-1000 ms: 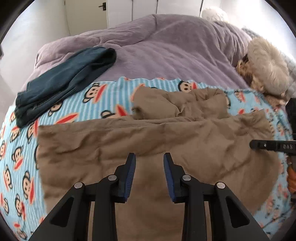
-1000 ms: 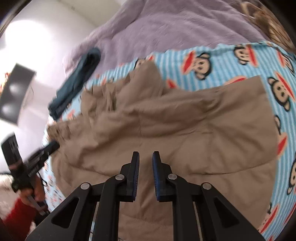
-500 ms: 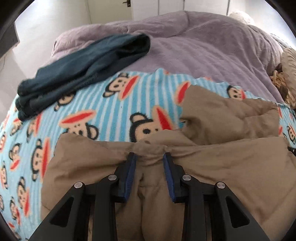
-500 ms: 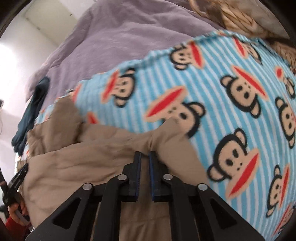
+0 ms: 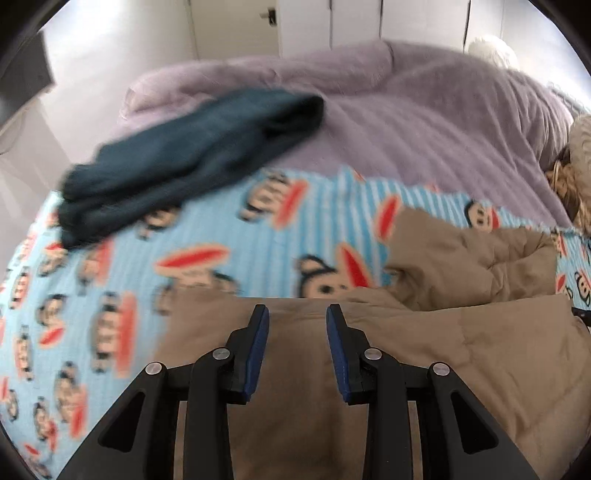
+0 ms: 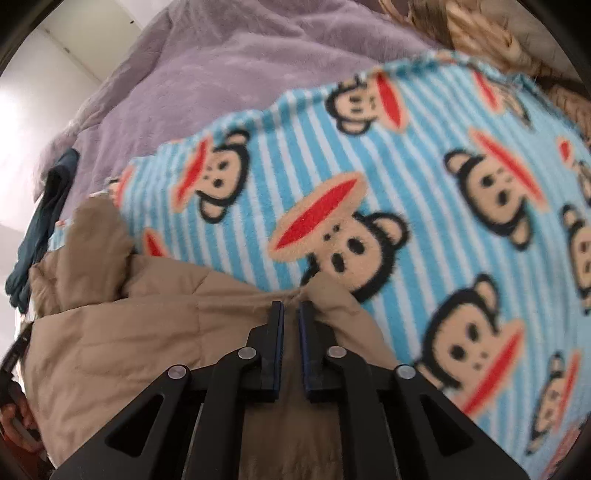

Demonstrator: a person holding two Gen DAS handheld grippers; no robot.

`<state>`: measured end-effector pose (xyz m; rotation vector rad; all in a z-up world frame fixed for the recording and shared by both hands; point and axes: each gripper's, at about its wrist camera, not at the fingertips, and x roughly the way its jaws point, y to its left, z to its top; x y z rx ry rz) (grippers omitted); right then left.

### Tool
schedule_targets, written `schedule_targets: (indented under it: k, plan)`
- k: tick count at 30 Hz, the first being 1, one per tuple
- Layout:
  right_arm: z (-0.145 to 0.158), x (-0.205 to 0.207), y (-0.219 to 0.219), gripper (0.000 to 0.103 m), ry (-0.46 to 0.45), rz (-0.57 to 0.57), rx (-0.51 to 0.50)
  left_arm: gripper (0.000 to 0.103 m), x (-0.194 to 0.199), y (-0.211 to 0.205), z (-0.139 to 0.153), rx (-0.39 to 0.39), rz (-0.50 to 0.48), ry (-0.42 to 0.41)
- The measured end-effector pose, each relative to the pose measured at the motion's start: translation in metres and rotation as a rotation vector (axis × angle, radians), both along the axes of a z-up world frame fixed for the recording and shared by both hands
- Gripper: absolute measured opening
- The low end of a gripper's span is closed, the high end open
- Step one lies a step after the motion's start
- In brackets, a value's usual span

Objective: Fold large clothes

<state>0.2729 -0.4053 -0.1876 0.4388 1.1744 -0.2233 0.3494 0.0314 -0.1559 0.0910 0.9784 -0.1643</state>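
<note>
The work surface is a bed covered by a lilac plush duvet [image 5: 424, 122], with a blue striped fleece blanket [image 5: 221, 236] printed with monkey faces spread over its near half. Behind the bed stand white walls and a white door with a dark handle [image 5: 267, 14]. A folded dark teal garment [image 5: 184, 162] lies across the border of blanket and duvet. The tan quilted jacket [image 5: 424, 354] lies on the monkey blanket, one sleeve bunched beyond its folded edge. The left gripper [image 5: 297, 314] hovers over the jacket's edge, jaws apart with no cloth pinched between them. The right gripper [image 6: 291, 308] is nearly closed, pinching a gathered fold at the jacket's edge
</note>
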Motion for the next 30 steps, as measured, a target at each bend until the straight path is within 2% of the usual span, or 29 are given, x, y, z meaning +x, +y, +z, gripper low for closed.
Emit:
schedule_targets:
  k: [3, 6, 9, 12, 15, 18, 21, 23, 24, 26, 30]
  plan:
    - [0.027, -0.023, 0.001, 0.01, -0.059, -0.006, -0.018, 0.035, -0.011, 0.034, 0.006, 0.011, 0.057, -0.009]
    - [0.04, -0.051, 0.002, 0.01, -0.089, -0.049, 0.001, 0.035, -0.013, 0.054, -0.016, 0.037, 0.097, 0.054]
    - [0.023, -0.073, 0.002, 0.009, -0.044, -0.06, 0.031, 0.035, -0.007, 0.057, -0.042, 0.026, 0.118, 0.096]
    - [-0.003, -0.068, 0.0, 0.009, -0.013, -0.065, 0.056, 0.035, 0.002, 0.045, -0.059, 0.058, 0.118, 0.102]
    - [-0.019, -0.062, -0.007, 0.009, -0.017, -0.098, 0.074, 0.035, 0.01, 0.046, -0.065, 0.046, 0.128, 0.123]
    - [-0.021, -0.056, -0.012, 0.009, -0.008, -0.127, 0.099, 0.035, 0.011, 0.051, -0.059, 0.022, 0.145, 0.123]
    - [-0.005, -0.059, -0.012, 0.01, 0.008, -0.129, 0.084, 0.035, 0.0, 0.055, -0.042, 0.025, 0.167, 0.11]
    - [0.007, -0.066, -0.01, 0.017, 0.003, -0.125, 0.08, 0.035, -0.013, 0.057, -0.028, 0.02, 0.162, 0.101]
    - [0.014, -0.071, -0.008, 0.025, -0.007, -0.122, 0.084, 0.035, -0.019, 0.059, -0.023, 0.015, 0.158, 0.101]
    - [0.027, -0.085, -0.006, 0.034, -0.027, -0.125, 0.091, 0.035, -0.036, 0.062, -0.011, 0.001, 0.156, 0.101]
    - [0.044, -0.116, 0.0, 0.038, -0.054, -0.15, 0.144, 0.035, -0.073, 0.065, 0.003, -0.026, 0.158, 0.122]
